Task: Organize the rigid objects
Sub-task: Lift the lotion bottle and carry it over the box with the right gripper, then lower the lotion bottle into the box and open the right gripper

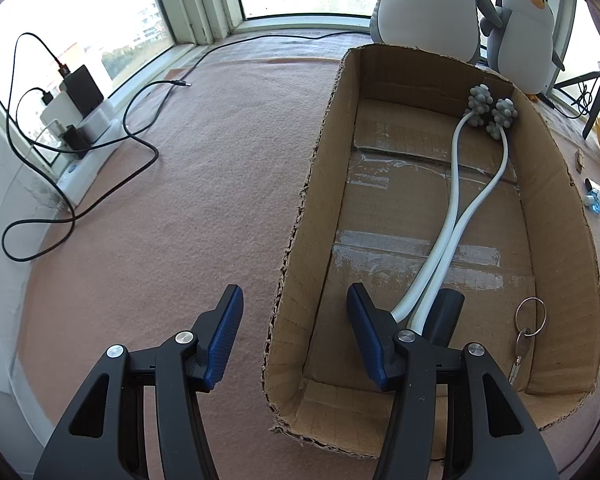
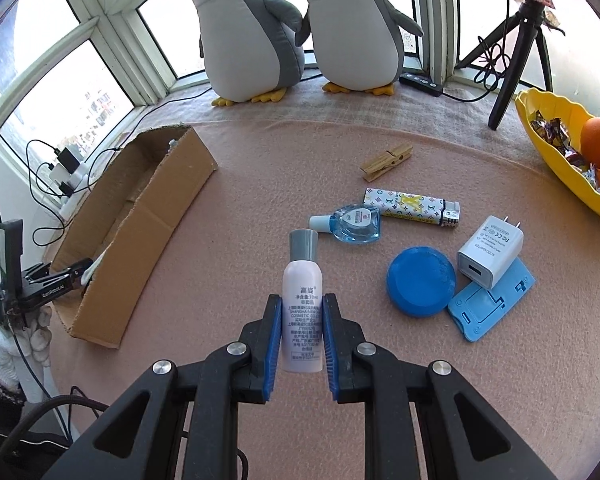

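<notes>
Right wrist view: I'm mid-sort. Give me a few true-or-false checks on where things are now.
1. The right gripper is clamped on the pale lilac plastic bottle with a grey cap. True.
2. The wooden clothespin lies inside the brown cardboard box. False: it lies on the pink cloth, outside the box.
3. The white USB charger plug rests partly on the light blue plastic phone stand. True.
4. The round blue disc sits in the yellow bowl. False: it is on the cloth beside the phone stand. The bowl holds oranges and wrapped sweets.
</notes>
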A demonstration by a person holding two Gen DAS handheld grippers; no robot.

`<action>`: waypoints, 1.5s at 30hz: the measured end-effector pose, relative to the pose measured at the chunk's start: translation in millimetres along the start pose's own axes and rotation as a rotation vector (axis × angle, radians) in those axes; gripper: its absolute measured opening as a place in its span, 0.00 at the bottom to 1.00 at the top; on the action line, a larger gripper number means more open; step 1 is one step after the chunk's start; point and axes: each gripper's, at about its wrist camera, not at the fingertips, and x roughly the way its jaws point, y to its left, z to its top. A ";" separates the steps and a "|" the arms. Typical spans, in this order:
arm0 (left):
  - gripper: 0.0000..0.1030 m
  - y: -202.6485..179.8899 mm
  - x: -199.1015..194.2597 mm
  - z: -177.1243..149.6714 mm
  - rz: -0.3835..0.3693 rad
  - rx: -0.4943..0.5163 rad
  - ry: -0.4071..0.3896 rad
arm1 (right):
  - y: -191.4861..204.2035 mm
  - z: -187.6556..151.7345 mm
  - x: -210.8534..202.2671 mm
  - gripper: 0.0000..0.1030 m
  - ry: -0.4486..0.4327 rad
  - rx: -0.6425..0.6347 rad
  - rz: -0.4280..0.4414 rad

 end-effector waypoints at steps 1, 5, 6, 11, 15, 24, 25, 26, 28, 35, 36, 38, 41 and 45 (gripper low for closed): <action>0.52 -0.7 0.1 0.1 0.000 -0.001 0.000 | 3.7 1.7 -2.7 0.17 -0.008 -0.004 0.005; 0.52 -1.3 0.4 0.1 0.000 -0.001 0.000 | 17.9 7.4 -12.7 0.17 -0.038 -0.013 0.031; 0.52 -1.3 0.5 0.0 0.000 -0.001 0.000 | 22.1 8.5 -15.0 0.17 -0.044 -0.017 0.036; 0.52 -1.8 0.6 0.1 -0.001 -0.002 0.000 | 45.3 14.1 -24.5 0.17 -0.070 -0.045 0.072; 0.52 -2.8 1.2 0.1 -0.004 -0.003 0.000 | 66.5 20.1 -29.3 0.17 -0.091 -0.068 0.112; 0.52 -5.5 1.8 1.0 -0.009 -0.008 -0.001 | 130.5 35.3 -28.5 0.17 -0.101 -0.140 0.241; 0.52 -4.4 1.8 0.9 -0.009 -0.007 -0.001 | 138.0 36.9 -27.0 0.17 -0.100 -0.149 0.254; 0.52 -3.9 1.9 0.9 -0.011 -0.008 -0.001 | 145.5 38.4 -25.0 0.17 -0.098 -0.158 0.267; 0.52 -3.4 1.6 0.8 -0.012 -0.010 -0.002 | 159.6 40.8 -19.8 0.17 -0.093 -0.174 0.285; 0.52 -2.8 1.9 0.8 -0.017 -0.014 -0.003 | 198.8 42.6 5.8 0.17 -0.052 -0.207 0.335; 0.52 -3.6 1.9 0.9 -0.017 -0.014 -0.003 | 202.5 42.6 9.4 0.17 -0.045 -0.206 0.343; 0.52 -3.2 1.9 0.9 -0.017 -0.014 -0.003 | 209.0 42.6 15.9 0.17 -0.034 -0.209 0.350; 0.52 -2.5 1.9 0.8 -0.017 -0.014 -0.003 | 216.0 41.9 24.0 0.17 -0.020 -0.212 0.356; 0.52 -3.2 1.9 1.0 -0.017 -0.014 -0.003 | 220.1 43.0 33.5 0.17 -0.004 -0.204 0.358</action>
